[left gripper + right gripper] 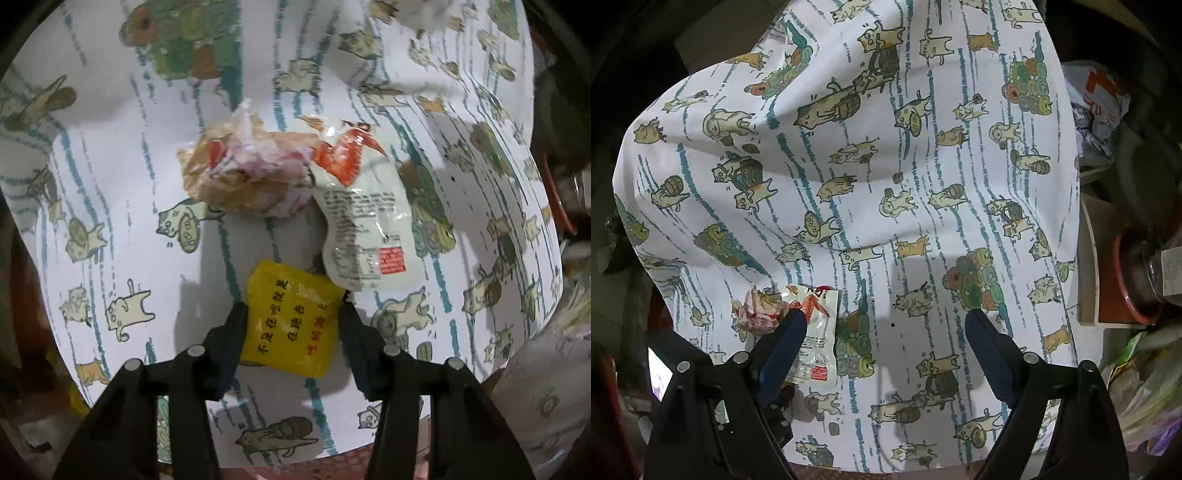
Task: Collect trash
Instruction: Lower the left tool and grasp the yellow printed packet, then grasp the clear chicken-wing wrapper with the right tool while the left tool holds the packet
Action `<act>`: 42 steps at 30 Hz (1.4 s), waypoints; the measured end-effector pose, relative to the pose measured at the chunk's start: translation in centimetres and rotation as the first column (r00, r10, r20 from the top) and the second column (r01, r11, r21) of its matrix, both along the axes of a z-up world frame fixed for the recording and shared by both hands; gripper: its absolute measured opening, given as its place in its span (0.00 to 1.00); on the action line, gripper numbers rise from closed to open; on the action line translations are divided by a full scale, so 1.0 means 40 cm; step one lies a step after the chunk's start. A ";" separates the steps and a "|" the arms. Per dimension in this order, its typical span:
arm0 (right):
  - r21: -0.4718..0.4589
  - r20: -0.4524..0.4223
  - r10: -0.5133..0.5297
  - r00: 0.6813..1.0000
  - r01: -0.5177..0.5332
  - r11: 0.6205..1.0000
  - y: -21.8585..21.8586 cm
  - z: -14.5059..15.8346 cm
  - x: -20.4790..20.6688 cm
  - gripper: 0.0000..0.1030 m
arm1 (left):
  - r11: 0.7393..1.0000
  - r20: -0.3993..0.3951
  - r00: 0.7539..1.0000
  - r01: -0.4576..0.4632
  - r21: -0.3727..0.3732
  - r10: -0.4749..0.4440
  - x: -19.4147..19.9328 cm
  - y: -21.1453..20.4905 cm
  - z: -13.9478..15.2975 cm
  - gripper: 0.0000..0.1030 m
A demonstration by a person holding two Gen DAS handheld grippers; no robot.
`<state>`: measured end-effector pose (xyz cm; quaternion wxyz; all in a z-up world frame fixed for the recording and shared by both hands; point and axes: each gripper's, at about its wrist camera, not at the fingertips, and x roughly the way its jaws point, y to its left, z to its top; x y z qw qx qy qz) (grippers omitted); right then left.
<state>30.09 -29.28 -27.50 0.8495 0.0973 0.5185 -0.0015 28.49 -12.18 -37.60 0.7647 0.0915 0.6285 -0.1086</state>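
Note:
A yellow packet with Chinese print (293, 322) lies on the cat-patterned tablecloth (110, 206). My left gripper (293, 314) has a finger on each side of it, both touching its edges. Beyond it lie a white snack wrapper with a red chicken wing picture (364, 218) and a crumpled brown and pink wrapper (247, 173). In the right wrist view my right gripper (886, 321) is wide open and empty above the cloth (923, 166). The white wrapper (816, 343) and the crumpled wrapper (757, 310) show by its left finger.
The table's right edge is crowded with bags and paper (1097, 110), a red-rimmed bowl (1137, 273) and plastic bags (1145, 387). A dark object with a small lit screen (659, 369) sits at the lower left in the right wrist view.

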 end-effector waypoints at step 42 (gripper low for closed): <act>0.069 -0.340 0.135 0.931 -0.118 0.991 0.278 -0.295 0.120 0.84 | 0.971 -0.016 0.974 -0.226 -0.077 0.226 0.129 0.240 0.080 0.30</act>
